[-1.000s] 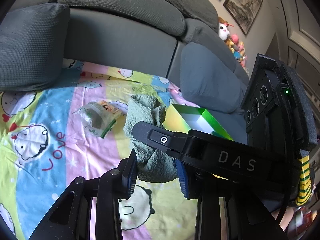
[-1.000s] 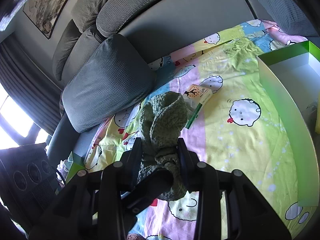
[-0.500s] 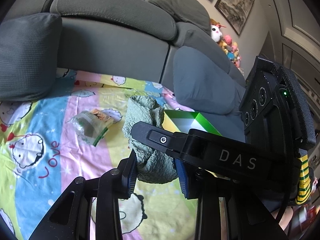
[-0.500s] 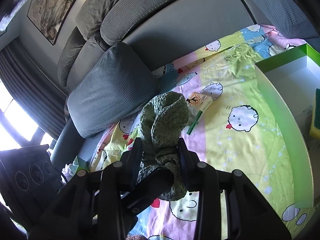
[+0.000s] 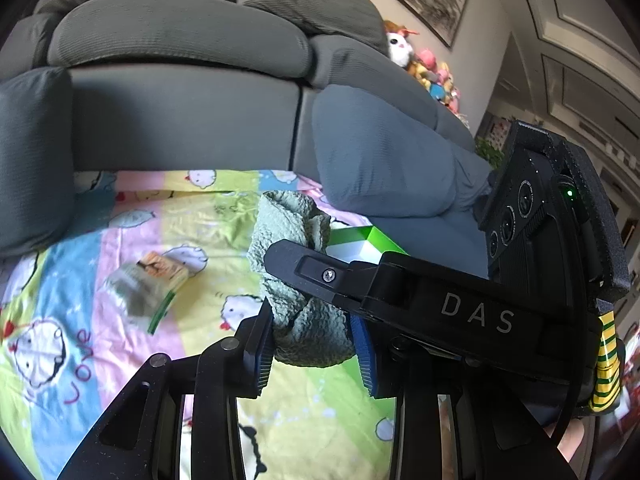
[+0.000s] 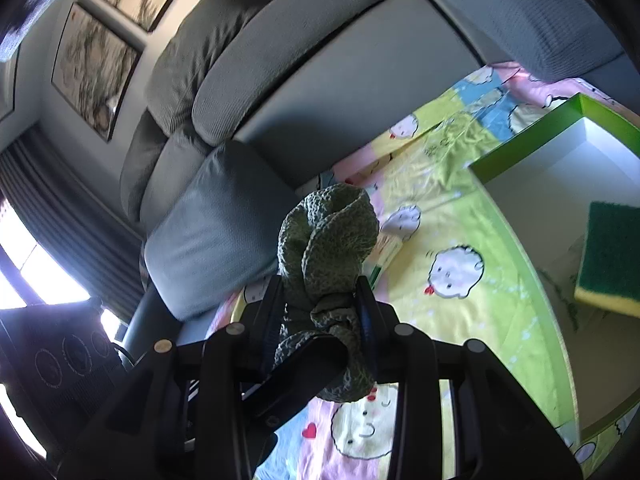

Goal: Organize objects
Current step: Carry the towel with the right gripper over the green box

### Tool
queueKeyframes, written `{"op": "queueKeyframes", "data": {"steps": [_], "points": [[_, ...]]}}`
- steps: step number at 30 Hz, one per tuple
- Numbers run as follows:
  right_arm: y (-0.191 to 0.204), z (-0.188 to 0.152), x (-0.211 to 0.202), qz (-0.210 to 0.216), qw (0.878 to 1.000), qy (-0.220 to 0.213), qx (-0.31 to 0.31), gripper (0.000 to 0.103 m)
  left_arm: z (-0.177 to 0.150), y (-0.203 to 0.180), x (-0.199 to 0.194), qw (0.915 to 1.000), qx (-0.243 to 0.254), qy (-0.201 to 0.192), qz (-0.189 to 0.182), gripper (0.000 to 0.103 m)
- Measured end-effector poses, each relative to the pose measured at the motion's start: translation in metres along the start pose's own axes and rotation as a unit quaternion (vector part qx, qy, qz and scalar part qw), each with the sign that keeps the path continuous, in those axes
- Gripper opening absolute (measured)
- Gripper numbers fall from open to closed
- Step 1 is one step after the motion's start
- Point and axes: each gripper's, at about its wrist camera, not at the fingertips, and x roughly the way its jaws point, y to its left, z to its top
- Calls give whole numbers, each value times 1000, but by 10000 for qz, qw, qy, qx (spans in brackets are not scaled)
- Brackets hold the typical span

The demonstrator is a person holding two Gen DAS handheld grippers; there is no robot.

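A crumpled green cloth [image 5: 304,316] hangs off the sofa seat, pinched from both sides. My left gripper [image 5: 312,356] is shut on its lower bunch. One black finger [image 5: 320,276] of the right gripper crosses in front of it. In the right wrist view my right gripper [image 6: 322,312] is shut on the same cloth [image 6: 328,236], which stands up above the jaws. A green box [image 6: 536,144] with a white inside lies to the right, holding a green and yellow sponge [image 6: 612,256]. A snack packet [image 5: 156,280] lies on the cartoon sheet [image 5: 72,320].
Grey sofa back cushions [image 5: 180,40] and loose pillows [image 5: 380,160] ring the seat. The box's corner [image 5: 360,236] shows behind the cloth in the left wrist view. Plush toys [image 5: 424,64] sit at the far end. A person's hand [image 5: 576,448] holds the right gripper's body.
Both grippers have risen and moved together with the cloth, still shut on it. The box has come closer in the right wrist view and the sponge inside now shows.
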Motion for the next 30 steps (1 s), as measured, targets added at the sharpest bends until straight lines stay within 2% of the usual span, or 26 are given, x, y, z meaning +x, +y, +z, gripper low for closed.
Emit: {"op": "queueKeyframes", "data": {"steps": [5, 10, 14, 17, 30], "points": [[-14, 11, -6, -3, 9997, -149, 196, 35, 13, -12, 17, 9995, 251, 137, -130, 34], [-32, 24, -22, -46, 9968, -600, 533, 35, 30, -35, 41, 9958, 789, 351, -319, 34], [-50, 24, -36, -152, 9924, -910, 810, 35, 22, -39, 57, 9943, 753, 417, -634, 34], [-61, 20, -38, -449, 9899, -913, 989, 35, 17, -40, 69, 9931, 679, 639, -713, 34], [-86, 9, -32, -959, 9830, -667, 1419, 35, -2, -39, 86, 9885, 384, 1098, -965, 34]]}}
